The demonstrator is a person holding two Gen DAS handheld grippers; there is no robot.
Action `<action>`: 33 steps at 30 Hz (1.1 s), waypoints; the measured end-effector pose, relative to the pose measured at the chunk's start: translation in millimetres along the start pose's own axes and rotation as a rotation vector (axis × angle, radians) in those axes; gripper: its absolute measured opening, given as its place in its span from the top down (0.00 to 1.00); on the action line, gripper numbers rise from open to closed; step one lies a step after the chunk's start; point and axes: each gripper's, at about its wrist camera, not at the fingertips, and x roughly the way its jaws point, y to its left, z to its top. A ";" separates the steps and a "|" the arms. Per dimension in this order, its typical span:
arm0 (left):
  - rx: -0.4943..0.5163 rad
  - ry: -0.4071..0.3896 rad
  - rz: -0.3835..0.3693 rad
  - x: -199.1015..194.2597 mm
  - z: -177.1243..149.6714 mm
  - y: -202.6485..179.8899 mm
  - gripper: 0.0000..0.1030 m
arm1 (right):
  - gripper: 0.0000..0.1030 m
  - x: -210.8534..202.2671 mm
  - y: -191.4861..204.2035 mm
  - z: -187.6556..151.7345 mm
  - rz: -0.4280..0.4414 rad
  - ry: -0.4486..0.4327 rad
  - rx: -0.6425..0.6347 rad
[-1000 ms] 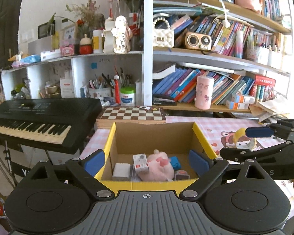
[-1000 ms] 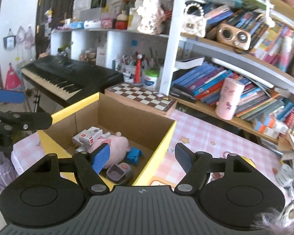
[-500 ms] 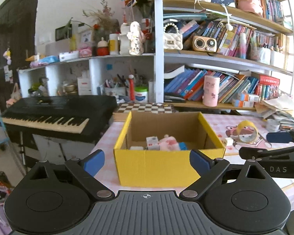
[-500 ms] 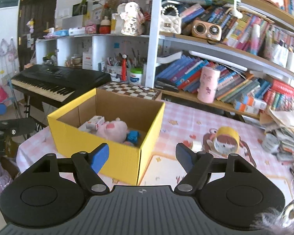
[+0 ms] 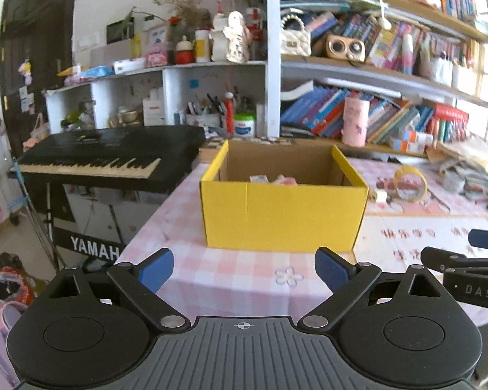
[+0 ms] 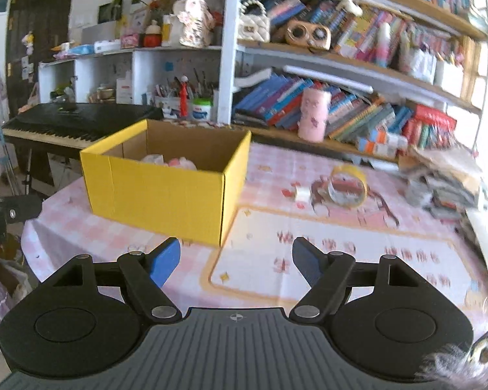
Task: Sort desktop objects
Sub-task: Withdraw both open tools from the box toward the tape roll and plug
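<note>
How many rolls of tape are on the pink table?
2. A big yellow tape roll stands on edge on the pink checked tablecloth, right of the yellow cardboard box. A small white tape roll sits just left of it. More may hide among the clutter.

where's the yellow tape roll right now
The yellow tape roll stands on the pink checked tablecloth, right of the yellow box in both views, beside a small white item.

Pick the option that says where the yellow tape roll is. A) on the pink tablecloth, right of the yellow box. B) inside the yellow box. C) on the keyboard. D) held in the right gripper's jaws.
A: the yellow tape roll stands on the pink tablecloth to the right of the yellow box, apart from it, and both grippers' jaws are open and empty.
</note>
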 end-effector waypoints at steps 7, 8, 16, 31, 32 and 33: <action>-0.015 0.071 -0.033 5.1 -12.6 -0.9 0.07 | 0.28 -5.4 1.7 -9.9 -0.004 0.039 0.010; -0.017 0.075 -0.035 5.2 -13.6 -0.9 0.07 | 0.28 -5.4 1.5 -10.8 -0.007 0.045 0.011; -0.021 0.103 -0.069 7.9 -19.6 -4.8 0.07 | 0.28 -7.6 0.6 -18.0 -0.008 0.080 0.013; 0.022 0.168 -0.170 21.9 -25.4 -32.0 0.07 | 0.24 -0.9 -16.7 -34.1 -0.024 0.187 0.058; 0.025 0.172 -0.178 22.8 -25.6 -34.7 0.07 | 0.24 -0.7 -18.4 -35.0 -0.027 0.191 0.061; 0.029 0.176 -0.187 24.1 -25.5 -37.9 0.07 | 0.24 -0.6 -20.4 -36.0 -0.030 0.196 0.064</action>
